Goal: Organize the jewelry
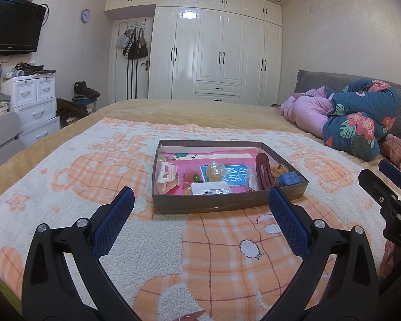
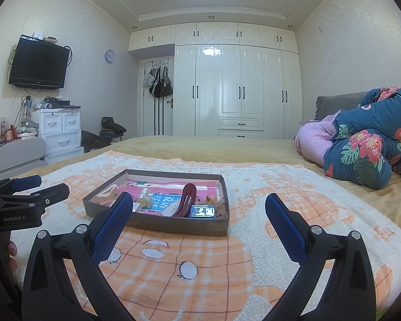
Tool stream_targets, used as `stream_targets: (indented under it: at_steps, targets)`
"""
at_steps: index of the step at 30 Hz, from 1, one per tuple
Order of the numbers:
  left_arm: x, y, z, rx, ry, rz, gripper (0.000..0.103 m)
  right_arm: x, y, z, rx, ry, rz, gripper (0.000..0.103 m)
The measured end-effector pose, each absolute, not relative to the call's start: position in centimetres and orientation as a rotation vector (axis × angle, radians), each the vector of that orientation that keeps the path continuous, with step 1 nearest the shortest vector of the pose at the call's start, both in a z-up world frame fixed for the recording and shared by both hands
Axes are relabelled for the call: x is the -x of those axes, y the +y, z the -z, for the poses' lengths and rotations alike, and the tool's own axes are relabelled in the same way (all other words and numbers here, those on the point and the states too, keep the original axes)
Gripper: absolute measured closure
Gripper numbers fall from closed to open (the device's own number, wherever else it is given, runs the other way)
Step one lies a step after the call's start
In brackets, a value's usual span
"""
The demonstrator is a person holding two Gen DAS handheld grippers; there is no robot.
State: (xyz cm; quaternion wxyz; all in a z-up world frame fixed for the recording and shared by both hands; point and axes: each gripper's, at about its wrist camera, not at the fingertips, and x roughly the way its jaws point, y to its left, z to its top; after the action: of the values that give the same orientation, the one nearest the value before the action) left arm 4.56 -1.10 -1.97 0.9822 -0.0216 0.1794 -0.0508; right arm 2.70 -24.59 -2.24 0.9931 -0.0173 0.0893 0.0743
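Note:
A shallow brown cardboard box (image 1: 222, 204) (image 2: 157, 226) lies on the orange-and-white blanket on the bed. Inside it are a dark red hair claw (image 1: 264, 169) (image 2: 185, 198), a white hair claw (image 1: 166, 178), a small blue box (image 1: 288, 179) (image 2: 202, 211), a blue card (image 1: 234, 174) and small yellow trinkets (image 1: 216, 172). My left gripper (image 1: 201, 200) hovers open just in front of the box, nothing between its fingers. My right gripper (image 2: 199, 208) is open too, near the box's right front corner. Each gripper shows at the edge of the other's view.
A rolled floral and pink quilt (image 1: 355, 117) (image 2: 361, 147) lies at the bed's right. White drawers (image 1: 34, 104) and a wall television (image 1: 12, 28) stand on the left, a white wardrobe (image 1: 216, 53) behind. The blanket (image 1: 200, 254) stretches around the box.

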Motion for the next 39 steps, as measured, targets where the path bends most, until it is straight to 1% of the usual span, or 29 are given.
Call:
stream_targets:
  at_steps: [27,34,39]
  targets:
    - [-4.7,-0.9,1.9,0.045,0.355,0.105,0.011,-2.7,-24.4,2.4,0.039,0.179,-0.146,0.006]
    - [-5.0,-0.8,1.6,0.055,0.383,0.072,0.011,-2.8,-24.8,2.4,0.032,0.192,-0.130,0.006]
    - [-5.8,0.4,1.6,0.108,0.419,0.055,0.011,-4.0,-26.5,2.5,-0.030,0.233,-0.086,0.006]
